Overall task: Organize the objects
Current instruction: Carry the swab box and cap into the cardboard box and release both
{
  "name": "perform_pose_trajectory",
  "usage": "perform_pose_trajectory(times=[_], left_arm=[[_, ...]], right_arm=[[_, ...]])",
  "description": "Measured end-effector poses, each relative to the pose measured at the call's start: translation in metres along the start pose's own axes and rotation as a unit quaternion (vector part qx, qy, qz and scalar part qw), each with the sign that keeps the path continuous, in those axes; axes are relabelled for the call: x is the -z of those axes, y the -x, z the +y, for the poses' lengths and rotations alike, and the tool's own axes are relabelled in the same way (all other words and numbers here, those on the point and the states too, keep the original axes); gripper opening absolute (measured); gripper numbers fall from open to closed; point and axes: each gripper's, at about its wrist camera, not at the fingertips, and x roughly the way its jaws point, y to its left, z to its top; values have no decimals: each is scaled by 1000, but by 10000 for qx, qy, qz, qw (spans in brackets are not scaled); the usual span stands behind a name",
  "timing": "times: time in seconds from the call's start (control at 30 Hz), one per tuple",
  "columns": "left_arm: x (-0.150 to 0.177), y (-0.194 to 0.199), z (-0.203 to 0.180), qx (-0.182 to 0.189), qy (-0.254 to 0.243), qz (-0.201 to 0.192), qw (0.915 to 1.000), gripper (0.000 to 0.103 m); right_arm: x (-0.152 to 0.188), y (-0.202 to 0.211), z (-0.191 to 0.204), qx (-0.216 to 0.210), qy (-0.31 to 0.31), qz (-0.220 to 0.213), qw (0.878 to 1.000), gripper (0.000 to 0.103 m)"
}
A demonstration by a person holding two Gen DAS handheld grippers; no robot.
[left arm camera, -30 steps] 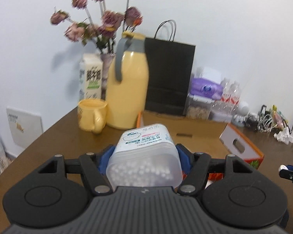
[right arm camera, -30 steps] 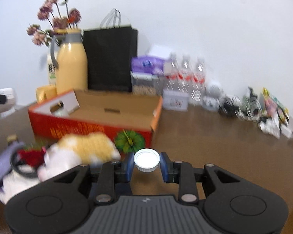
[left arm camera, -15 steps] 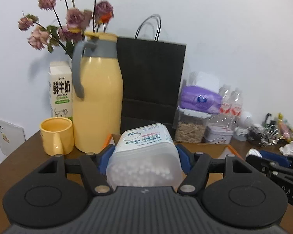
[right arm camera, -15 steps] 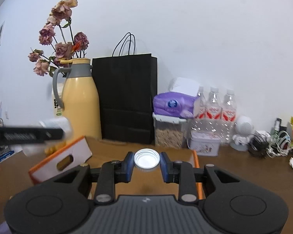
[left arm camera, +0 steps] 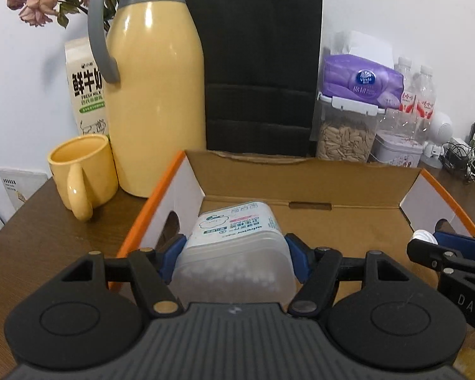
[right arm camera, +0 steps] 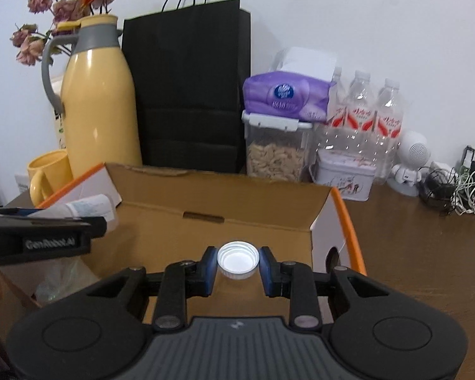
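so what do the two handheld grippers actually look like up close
Both match: the left gripper and right gripper have matte black linkage arms with silver pivot pins, blue pads on the fingertips, a ribbed grey body and two round black housings. White lettering marks the sides. No cables or sleeves show.

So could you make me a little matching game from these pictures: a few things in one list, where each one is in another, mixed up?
Things:
1. white bottle cap
2. translucent tub of white pellets
3. purple tissue pack
4. yellow mug

Places:
A. on top of the clear seed container
B. between the right tool's pads
C. beside the yellow jug, left of the cardboard box
D. between the left tool's pads

Pairs: 1-B, 2-D, 3-A, 4-C
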Motion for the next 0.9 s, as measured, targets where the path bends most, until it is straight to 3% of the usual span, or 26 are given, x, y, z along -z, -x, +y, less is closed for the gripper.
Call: perform_pose_trajectory(times=[0.37, 0.4, 0.47, 0.53, 0.6, 0.63, 0.7, 0.9], left_arm=[[5, 1, -5, -94, -158, -2, 9998, 71], [5, 2, -6, -106, -180, -11, 9998, 73], [6, 5, -8, -134, -237, -72, 9996, 89], [6, 8, -11, -174, -289, -171, 9993, 99], [5, 11, -12, -119, -317, -233, 9992, 102], [5, 13, -13, -102, -324, -253, 9991, 103], [5, 14, -14, -106, -329, -288, 9990, 103], [2, 21, -13, -80, -211, -372, 9991, 103]], right_arm=[[8, -7, 1, -99, -33, 256, 9996, 28], [9, -8, 0, -98, -52, 297, 9995, 31], [10, -9, -2, -107, -82, 367, 9992, 43], [11, -9, -1, -39, -75, 362, 9993, 67], [10, -7, -1, -23, -64, 306, 9995, 78], [10, -6, -1, -38, -71, 292, 9995, 90], [10, -5, -1, -30, -80, 285, 9996, 103], [7, -3, -2, -15, -118, 254, 9996, 103]])
